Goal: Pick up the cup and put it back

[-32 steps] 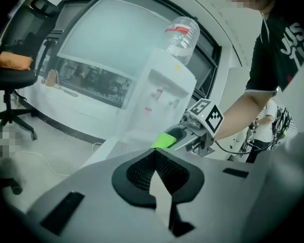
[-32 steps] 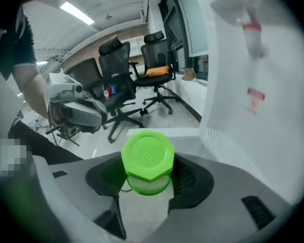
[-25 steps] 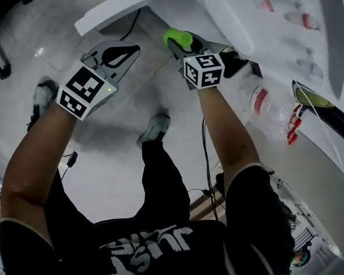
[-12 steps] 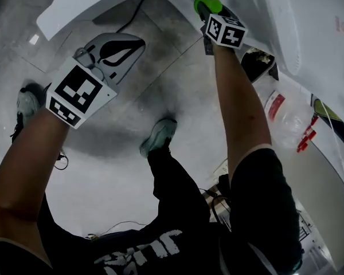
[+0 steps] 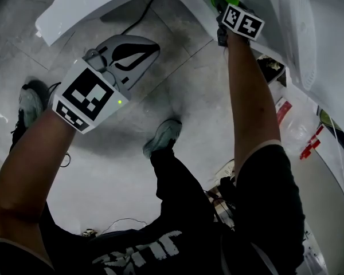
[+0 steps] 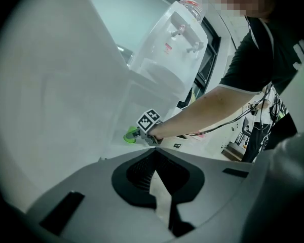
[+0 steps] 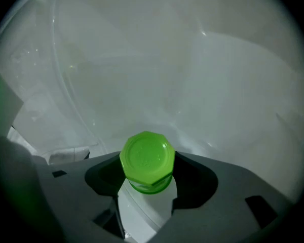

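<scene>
- The right gripper (image 5: 223,4) pinches the white cup with a green eight-sided lid (image 7: 147,162) just under that lid. The body looks smooth, so I judge it could slide down out of the pads if the grip eases too soon.
- The cup is held in the air, close against pale white walls. A small sideways swing could knock it on them and twist it in the jaws.
- In the head view the cup sits at the very top edge, so the person has a poor look at the landing spot. It could be set down askew or half off an edge and topple.
- A dropped cup would fall to hard floor. Whether it holds liquid cannot be told.
- The left gripper (image 5: 151,46) hangs low with its jaws pressed together on nothing, well apart from the cup and too far to catch it.
- Surface: a white flat-topped table (image 5: 86,7) slants across the top of the head view, with a white plastic water dispenser (image 6: 167,44) close by.
- Room: a glossy grey tiled floor (image 5: 103,176), a black cable (image 5: 143,10) trailing under the table, and the person's pale shoes (image 5: 163,136).
</scene>
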Demonstrator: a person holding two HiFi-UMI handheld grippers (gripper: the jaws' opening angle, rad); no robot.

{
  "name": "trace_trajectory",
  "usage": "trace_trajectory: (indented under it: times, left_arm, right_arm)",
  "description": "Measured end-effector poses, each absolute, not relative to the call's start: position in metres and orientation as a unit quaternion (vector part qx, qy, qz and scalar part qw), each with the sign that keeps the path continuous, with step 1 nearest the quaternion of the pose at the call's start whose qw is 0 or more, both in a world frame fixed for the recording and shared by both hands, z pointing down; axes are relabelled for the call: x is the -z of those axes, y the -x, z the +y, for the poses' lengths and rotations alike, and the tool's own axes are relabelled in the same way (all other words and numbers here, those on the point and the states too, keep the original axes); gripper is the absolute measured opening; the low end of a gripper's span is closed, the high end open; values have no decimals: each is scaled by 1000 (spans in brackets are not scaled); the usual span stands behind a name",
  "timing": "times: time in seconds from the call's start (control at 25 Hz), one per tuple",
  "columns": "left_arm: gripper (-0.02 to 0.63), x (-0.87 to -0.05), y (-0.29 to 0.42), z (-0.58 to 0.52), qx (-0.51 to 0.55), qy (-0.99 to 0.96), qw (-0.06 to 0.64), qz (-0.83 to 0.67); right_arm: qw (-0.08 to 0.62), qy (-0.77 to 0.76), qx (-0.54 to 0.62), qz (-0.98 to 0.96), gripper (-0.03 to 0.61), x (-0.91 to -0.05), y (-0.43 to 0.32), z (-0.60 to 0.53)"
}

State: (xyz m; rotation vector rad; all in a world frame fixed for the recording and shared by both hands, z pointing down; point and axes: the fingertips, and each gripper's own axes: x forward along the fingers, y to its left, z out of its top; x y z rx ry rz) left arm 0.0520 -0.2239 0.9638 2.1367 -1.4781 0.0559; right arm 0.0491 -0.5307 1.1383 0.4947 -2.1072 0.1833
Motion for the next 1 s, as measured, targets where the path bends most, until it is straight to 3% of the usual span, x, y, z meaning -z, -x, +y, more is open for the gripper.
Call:
trace_trajectory:
  times: [0.12,0.48,0.76,1.0]
  left_arm:
    - [8,-965,-48,-220,-20,-789,271,-551]
    - [8,-907,-61,-185,-8,-785,288,-549]
    - [8,-795,-56,-155,-2,-782,272,-561]
    - [8,-652,-30,-111,23,-775,264,-573]
  right_arm:
    - [458,-220,-95,-856,299,-1131,-49,-537]
    - [428,-233,-115,-865,299,-1050,-75,-455]
    - [437,-232,-172,-852,299,-948,-98,-368]
    - [449,-155,-196,-858,298,-783,-108,-249]
